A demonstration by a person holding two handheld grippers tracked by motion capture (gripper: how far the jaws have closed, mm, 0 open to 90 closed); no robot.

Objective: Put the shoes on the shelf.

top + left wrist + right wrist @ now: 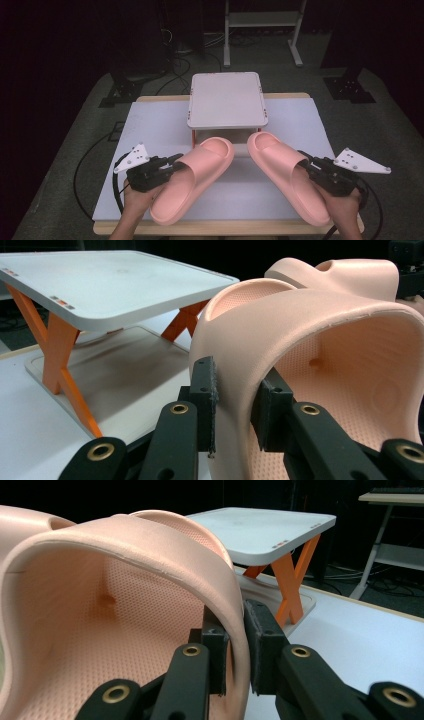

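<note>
Two pink foam slides (200, 175), perforated footbeds, thick straps.

Matt, dimpled pink foam slippers (200, 175)

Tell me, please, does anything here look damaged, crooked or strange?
Nothing looks damaged or spilled. The left gripper pinches the strap wall of the left pink slipper, and the right gripper does so with the right pink slipper. Their toes angle inward toward the white two-tier rack, which stands straight.

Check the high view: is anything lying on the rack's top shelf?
No. The top shelf of the rack is bare; both slippers are in the grippers.
</note>
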